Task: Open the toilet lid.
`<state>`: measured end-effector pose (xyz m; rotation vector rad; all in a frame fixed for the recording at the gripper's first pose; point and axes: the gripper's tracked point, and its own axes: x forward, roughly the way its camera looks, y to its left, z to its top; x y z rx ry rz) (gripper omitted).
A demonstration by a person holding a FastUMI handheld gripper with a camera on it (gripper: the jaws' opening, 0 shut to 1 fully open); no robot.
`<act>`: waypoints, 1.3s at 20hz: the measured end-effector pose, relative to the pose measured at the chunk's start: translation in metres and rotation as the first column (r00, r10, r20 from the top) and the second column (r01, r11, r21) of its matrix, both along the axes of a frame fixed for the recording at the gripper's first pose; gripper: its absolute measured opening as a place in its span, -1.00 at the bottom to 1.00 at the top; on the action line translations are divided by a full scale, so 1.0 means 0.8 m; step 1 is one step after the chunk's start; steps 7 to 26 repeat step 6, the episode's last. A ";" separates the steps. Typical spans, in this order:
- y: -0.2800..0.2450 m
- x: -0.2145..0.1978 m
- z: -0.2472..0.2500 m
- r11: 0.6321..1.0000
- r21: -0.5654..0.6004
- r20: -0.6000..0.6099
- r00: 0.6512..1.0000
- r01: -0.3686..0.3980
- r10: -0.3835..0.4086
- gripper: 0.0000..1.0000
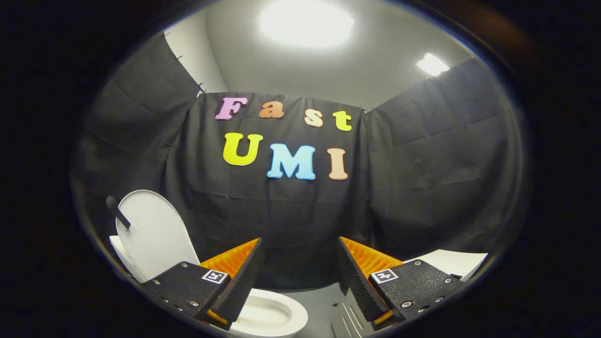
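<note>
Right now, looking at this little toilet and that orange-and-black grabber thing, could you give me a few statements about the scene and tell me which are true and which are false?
1. The toilet lid stands raised, leaning back. True.
2. The hand-held gripper is clamped on the lid. False: its fingers are spread apart and hold nothing.
3. The toilet bowl lies open below the left finger. True.
4. The lid stands between the two fingers. False: it is off beyond the left finger.
5. A white sheet-like thing shows behind the right finger. True.
</note>
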<state>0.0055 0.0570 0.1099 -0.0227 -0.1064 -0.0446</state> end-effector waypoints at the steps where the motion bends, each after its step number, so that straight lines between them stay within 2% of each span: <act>1: 0.002 -0.001 0.000 1.000 0.003 0.001 1.000 -0.007 0.007 0.89; 26: 0.002 -0.002 0.003 1.000 0.023 0.008 1.000 -0.011 0.011 0.89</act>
